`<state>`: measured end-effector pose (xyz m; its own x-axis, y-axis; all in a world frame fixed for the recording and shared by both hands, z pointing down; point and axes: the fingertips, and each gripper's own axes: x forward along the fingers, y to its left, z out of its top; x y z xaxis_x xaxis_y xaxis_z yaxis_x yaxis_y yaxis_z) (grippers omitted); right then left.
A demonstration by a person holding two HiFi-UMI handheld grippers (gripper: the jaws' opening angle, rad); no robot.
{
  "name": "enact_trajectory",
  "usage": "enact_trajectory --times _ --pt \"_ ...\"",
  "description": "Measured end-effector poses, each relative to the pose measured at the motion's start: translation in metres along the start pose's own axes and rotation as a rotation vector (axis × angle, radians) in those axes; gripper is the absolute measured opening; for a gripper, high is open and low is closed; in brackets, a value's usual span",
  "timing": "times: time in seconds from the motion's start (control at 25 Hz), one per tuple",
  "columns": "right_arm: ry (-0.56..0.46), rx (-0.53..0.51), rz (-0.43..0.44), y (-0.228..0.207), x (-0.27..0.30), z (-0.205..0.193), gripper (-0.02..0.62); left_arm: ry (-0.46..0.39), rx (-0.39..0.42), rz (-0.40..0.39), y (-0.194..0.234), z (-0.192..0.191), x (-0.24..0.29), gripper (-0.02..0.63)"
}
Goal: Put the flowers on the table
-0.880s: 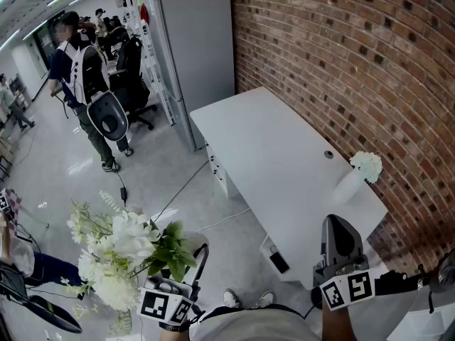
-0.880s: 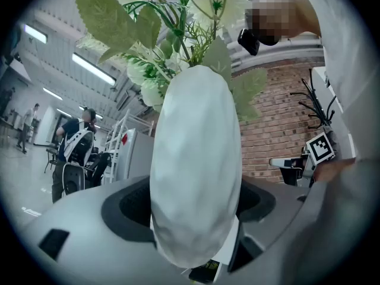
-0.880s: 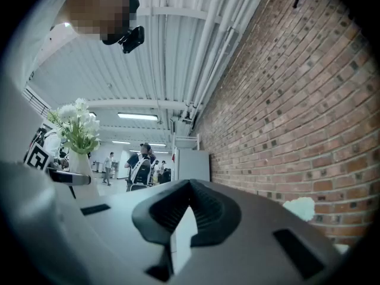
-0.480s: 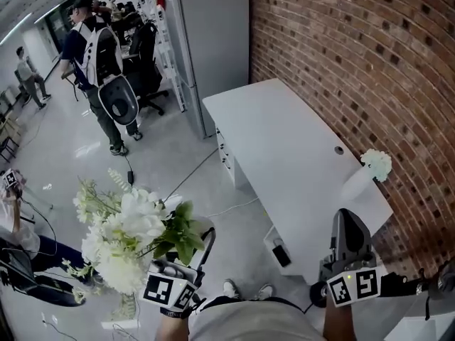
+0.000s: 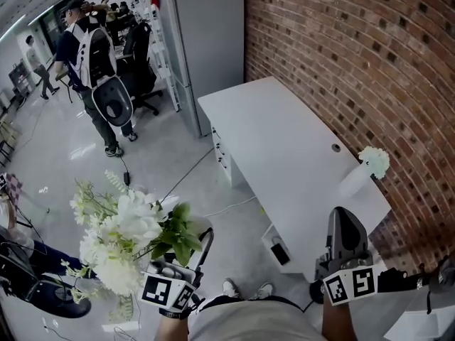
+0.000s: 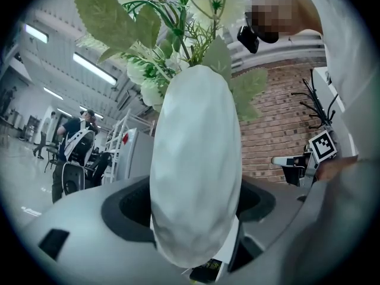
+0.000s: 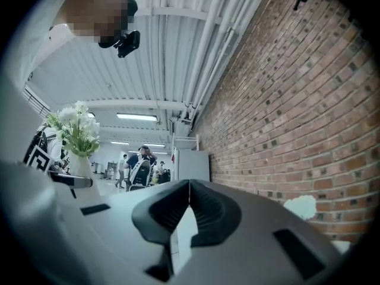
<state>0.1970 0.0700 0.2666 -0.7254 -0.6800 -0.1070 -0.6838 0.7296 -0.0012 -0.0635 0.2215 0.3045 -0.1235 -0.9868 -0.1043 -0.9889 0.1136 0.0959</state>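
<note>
1. Left gripper view: the left gripper [image 6: 196, 224] has its jaws spread wide and clamped on the body of the white vase [image 6: 196, 159], which fills the centre of the frame. The grip sits low on the belly of the vase, which is judged to keep it upright for carrying.
2. Contents: the white vase holds the flowers [image 5: 128, 236], white blooms with green leaves rising from its neck toward the top of the frame. In the head view the bunch sits at lower left, over the floor and well apart from the table [image 5: 270, 141].
3. Right gripper view: the right gripper [image 7: 189, 215] has its jaws closed together with nothing between them. In the head view it sits at lower right, near the close end of the table, and is judged to be idle.
4. The table runs through centre right of the head view, alongside the brick wall [image 5: 370, 55]. Most of its top is bare, so there is ample room for placement.
5. A small vase [image 5: 353, 182] stands on the table at its right edge. It holds one white bloom [image 5: 375, 162].
6. At upper left a grey cabinet [image 5: 202, 41] stands beyond the table's far end, and a person [image 5: 89, 55] stands farther back.
</note>
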Motion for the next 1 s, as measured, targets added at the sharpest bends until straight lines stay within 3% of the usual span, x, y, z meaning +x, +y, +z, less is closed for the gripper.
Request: enact_trajectory --times 0.32,1.0 --pt "0.001 -0.001 -0.021 0.022 0.007 0.001 0.017 0.023 -0.002 -0.105 0.001 -0.004 0.008 0.385" --pt "0.034 0.002 -0.015 0.063 0.032 -0.019 0.017 0.052 -0.033 -0.182 0.026 -0.02 0.011 0.385"
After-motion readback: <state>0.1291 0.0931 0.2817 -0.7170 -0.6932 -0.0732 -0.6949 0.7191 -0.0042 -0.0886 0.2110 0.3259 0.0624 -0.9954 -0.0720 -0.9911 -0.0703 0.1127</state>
